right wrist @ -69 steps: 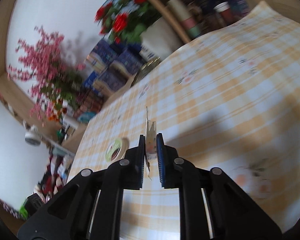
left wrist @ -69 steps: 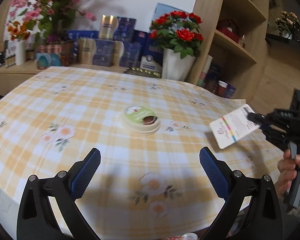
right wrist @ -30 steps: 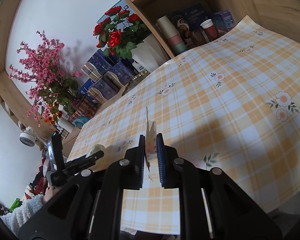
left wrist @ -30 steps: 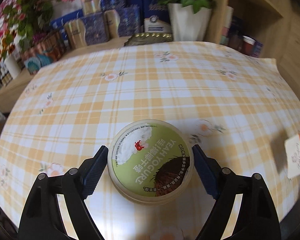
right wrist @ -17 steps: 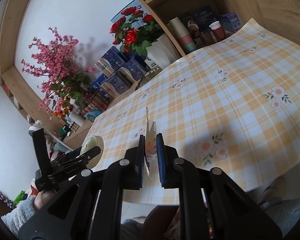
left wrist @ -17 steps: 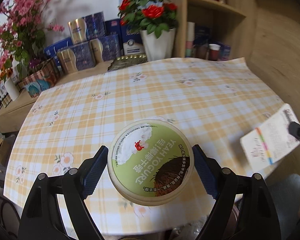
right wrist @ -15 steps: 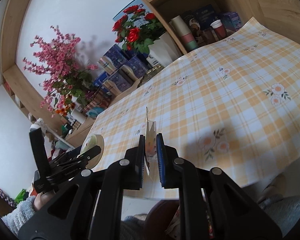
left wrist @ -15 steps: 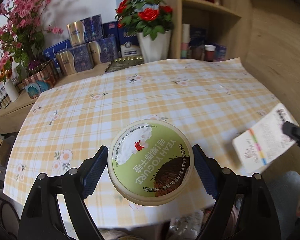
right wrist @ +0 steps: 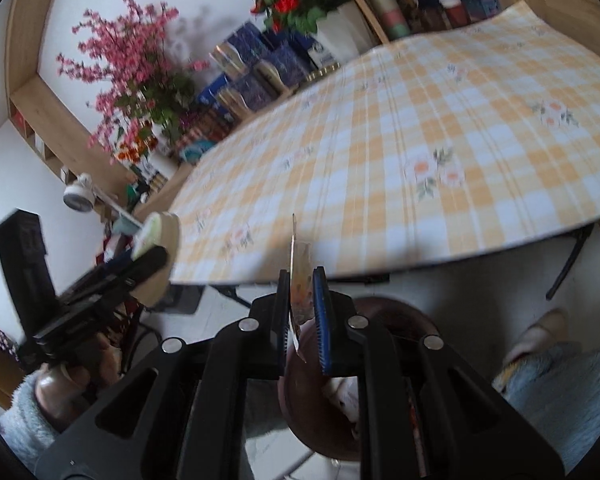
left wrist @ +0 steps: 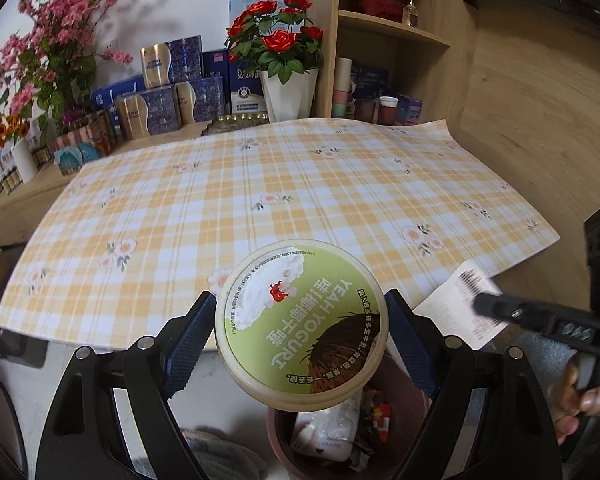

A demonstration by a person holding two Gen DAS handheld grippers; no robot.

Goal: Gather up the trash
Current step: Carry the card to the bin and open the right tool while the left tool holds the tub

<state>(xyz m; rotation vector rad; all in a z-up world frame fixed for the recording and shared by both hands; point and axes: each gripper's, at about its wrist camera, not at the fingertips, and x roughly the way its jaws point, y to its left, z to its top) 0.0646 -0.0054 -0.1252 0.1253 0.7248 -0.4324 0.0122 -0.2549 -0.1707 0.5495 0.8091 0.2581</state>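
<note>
Between the ribbed blue pads of my left claw (left wrist: 300,330) sat a round yogurt tub (left wrist: 302,322), the jaws spread wide and clamped on its pale, smooth rim. Its flat lid was glossy green and white with printed lettering and a brown coconut picture. The tub hung off the near edge of the desk (left wrist: 260,184), above a round, dark reddish-brown bin (left wrist: 396,432) at six o'clock in the left wrist view; crumpled white plastic and bright wrappers lay inside it.

My right claw (right wrist: 303,304) was pinched nearly shut on a thin paper card (right wrist: 298,276), seen edge-on and standing upright between the pads. From the left wrist view the same card (left wrist: 458,308) showed at three o'clock as a flat white rectangle with small print, blurred. The bin's curved rim (right wrist: 384,308) sat just beyond the right claw's fingers, at six o'clock.

A smooth cloth of yellow-and-white checks with small flower prints covered the desk. At twelve o'clock stood red roses in an angular white pot (left wrist: 288,94), with shiny blue boxes (left wrist: 168,92) to its left.

A fuzzy pale-blue sleeve (right wrist: 24,412) showed at eight o'clock in the right wrist view.
</note>
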